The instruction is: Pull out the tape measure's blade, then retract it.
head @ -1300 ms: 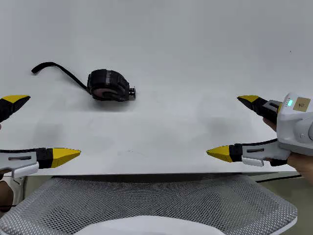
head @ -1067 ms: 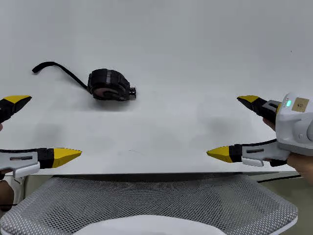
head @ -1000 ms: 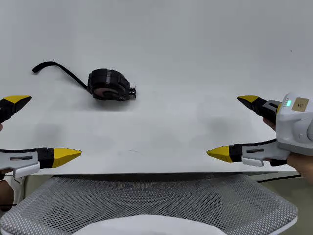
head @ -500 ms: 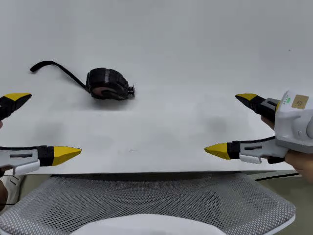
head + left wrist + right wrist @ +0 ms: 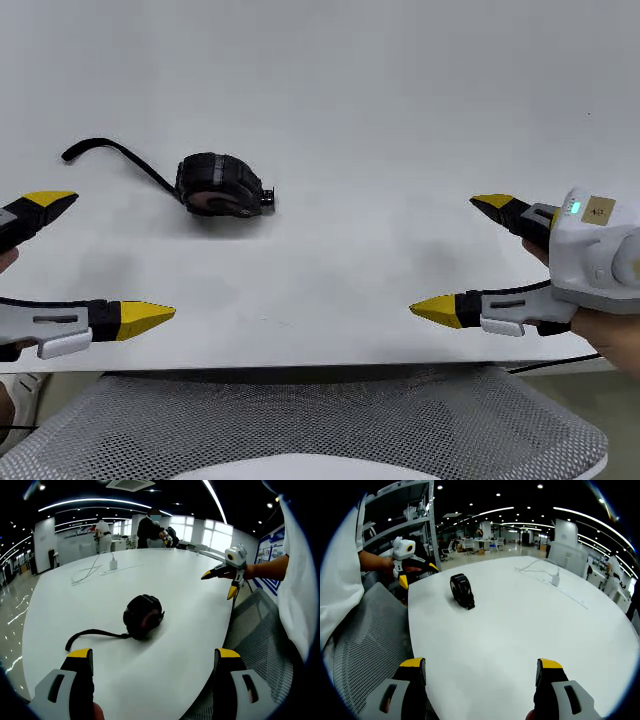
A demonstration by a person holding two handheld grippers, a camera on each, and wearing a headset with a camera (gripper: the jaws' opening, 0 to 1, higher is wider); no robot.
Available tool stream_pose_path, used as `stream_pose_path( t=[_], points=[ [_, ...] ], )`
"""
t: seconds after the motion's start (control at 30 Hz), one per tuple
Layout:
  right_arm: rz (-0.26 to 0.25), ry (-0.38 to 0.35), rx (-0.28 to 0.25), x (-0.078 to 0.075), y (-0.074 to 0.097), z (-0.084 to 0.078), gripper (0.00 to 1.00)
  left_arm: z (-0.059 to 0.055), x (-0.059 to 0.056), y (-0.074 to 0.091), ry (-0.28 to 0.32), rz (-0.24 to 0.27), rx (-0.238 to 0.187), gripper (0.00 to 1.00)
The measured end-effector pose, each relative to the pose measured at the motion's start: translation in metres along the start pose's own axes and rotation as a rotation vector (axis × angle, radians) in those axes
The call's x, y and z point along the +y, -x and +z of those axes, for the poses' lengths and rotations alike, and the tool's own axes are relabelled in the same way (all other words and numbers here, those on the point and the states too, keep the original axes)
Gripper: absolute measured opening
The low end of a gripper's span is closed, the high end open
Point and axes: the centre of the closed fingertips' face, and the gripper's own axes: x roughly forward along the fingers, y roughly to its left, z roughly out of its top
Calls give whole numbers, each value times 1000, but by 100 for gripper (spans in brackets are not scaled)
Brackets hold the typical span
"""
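Nothing on the table has been shifted since the earlier frames: the tape measure is found at the same spot and both claws are kept spread as before, the slight slide of the whole picture being the headset's own. Nearest, the grey mesh back of a chair (image 5: 300, 420) is seen below the table's near edge. Above that edge the left gripper (image 5: 120, 256), white-bodied with yellow-tipped black jaws, is held released, its jaws standing wide apart with nothing between them; the same wide gap is seen in the left gripper view (image 5: 154, 655). The right gripper (image 5: 445, 255), of the same make, is likewise held released and grasps nothing, as is confirmed in the right gripper view (image 5: 480, 662). The two are kept well apart from each other, at opposite sides of the smooth white round table (image 5: 350, 120). Farther in, nearer the left gripper than the right, the black round-cased tape measure (image 5: 218, 185) is laid on its side on the tabletop, apart from both claws, with its blade wound in. A black wrist strap (image 5: 120, 155) is trailed from the case away to the left, curling at its far end. The case is also seen ahead of the left jaws (image 5: 143, 616) and farther off ahead of the right jaws (image 5: 461, 591). Beyond it, at the table's far side, a thin white cable (image 5: 92, 571) is laid beside a small white plug (image 5: 113, 564), and people (image 5: 150, 527) are seen standing in the lit room behind.
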Motion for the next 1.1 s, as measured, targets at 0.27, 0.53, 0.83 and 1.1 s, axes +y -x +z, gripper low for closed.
stream_pose_path(
  t=[0.27, 0.53, 0.83, 1.1],
  points=[
    [22, 23, -2, -3, -11, 7, 90, 3, 6, -8, -28, 0, 10, 98],
    [40, 41, -7, -6, -19, 15, 89, 6, 10, -15, -48, -19, 17, 98],
    [56, 51, -9, -8, -30, 19, 89, 2, 8, -33, -116, -64, 55, 95],
    [73, 64, -4, -8, -42, 20, 89, 4, 10, -45, -141, -98, 61, 95]
  ],
)
